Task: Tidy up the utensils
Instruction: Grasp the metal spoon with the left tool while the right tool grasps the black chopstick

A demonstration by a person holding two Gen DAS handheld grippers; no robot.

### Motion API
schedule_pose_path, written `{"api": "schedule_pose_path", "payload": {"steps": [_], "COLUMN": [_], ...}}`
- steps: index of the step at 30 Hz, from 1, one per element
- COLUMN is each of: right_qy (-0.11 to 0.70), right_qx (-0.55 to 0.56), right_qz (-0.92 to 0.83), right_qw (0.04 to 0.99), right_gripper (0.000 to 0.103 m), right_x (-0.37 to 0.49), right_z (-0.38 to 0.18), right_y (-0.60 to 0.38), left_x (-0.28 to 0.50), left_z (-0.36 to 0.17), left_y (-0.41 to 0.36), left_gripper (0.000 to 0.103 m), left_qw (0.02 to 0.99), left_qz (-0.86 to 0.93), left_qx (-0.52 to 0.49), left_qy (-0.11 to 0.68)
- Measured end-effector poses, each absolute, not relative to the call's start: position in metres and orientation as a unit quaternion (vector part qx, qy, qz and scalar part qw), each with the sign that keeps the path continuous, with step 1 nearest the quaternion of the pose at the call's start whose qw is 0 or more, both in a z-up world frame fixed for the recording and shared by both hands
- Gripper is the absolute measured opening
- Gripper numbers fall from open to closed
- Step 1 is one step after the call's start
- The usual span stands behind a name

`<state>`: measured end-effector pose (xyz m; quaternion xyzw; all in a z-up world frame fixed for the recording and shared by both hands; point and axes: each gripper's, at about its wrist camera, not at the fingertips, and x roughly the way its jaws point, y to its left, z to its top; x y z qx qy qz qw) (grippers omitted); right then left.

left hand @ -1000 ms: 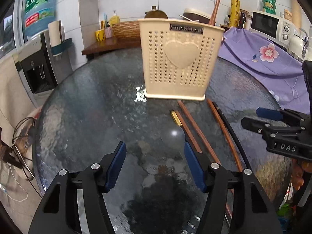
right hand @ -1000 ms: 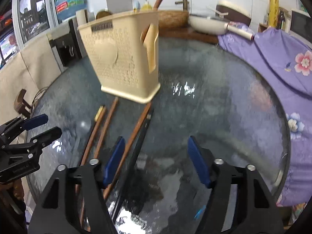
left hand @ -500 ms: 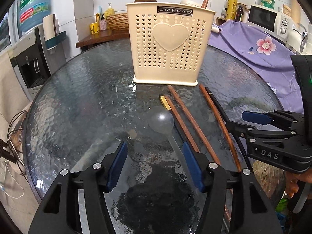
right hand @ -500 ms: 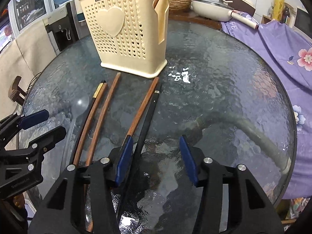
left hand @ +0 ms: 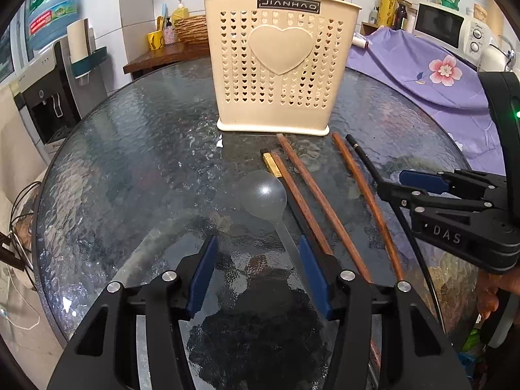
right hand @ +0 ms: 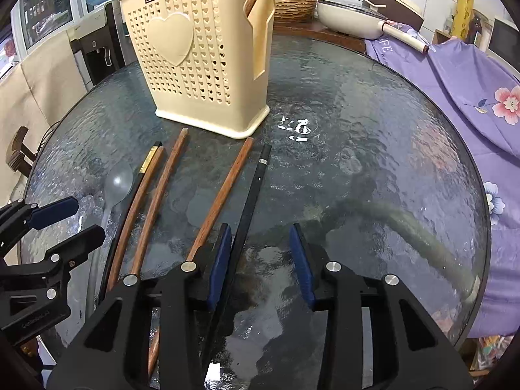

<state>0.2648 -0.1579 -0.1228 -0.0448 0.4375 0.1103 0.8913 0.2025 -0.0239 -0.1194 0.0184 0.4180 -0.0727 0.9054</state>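
Observation:
A cream perforated utensil holder (left hand: 281,65) (right hand: 201,61) stands on the round glass table (left hand: 130,162) (right hand: 373,136). In front of it lie several brown wooden chopsticks (left hand: 308,191) (right hand: 224,191), black chopsticks (left hand: 367,162) (right hand: 253,191) and a clear plastic spoon (left hand: 265,195) (right hand: 117,182). My left gripper (left hand: 256,273) is open, low over the spoon's handle, which runs by its right finger. My right gripper (right hand: 261,263) is open over the black chopstick, which lies by its left finger. Each gripper shows in the other's view, the right gripper (left hand: 403,185) and the left gripper (right hand: 84,221).
A purple flowered cloth (left hand: 422,71) (right hand: 461,74) covers something at the table's right. A water dispenser (left hand: 48,97) stands at the left. A wooden counter with a basket (left hand: 191,29) and a white pan (right hand: 351,16) is behind the table.
Both grippers have come lower and closer to the utensils. The holder looms larger. The right gripper's opening has narrowed a little. Nothing has been taken hold of.

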Motion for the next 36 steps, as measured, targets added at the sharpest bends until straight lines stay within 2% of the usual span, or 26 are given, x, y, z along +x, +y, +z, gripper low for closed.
{"api": "schedule_pose_path", "payload": {"steps": [19, 25, 31, 36], "right_qy": [0.444, 0.442, 0.440, 0.439], "right_qx": [-0.044, -0.042, -0.042, -0.031], "right_qz": [0.106, 0.097, 0.094, 0.097], "right_qw": [0.889, 0.891, 0.892, 0.893], "right_gripper": [0.037, 0.029, 0.013, 0.009], "right_x": [0.291, 0.307, 0.311, 0.314], "right_z": [-0.122, -0.121, -0.122, -0.122], "right_y": [-0.153, -0.144, -0.140, -0.146], "left_x": [0.234, 0.245, 0.247, 0.249], "left_z": [-0.121, -0.119, -0.119, -0.118], "left_y": [-0.034, -0.039, -0.045, -0.045], "left_gripper": [0.047, 0.043, 0.036, 0.036], "left_qw": [0.901, 0.900, 0.899, 0.900], "left_qz": [-0.057, -0.052, -0.052, -0.054], "left_qx": [0.049, 0.056, 0.056, 0.052], "left_qy": [0.427, 0.429, 0.431, 0.430]}}
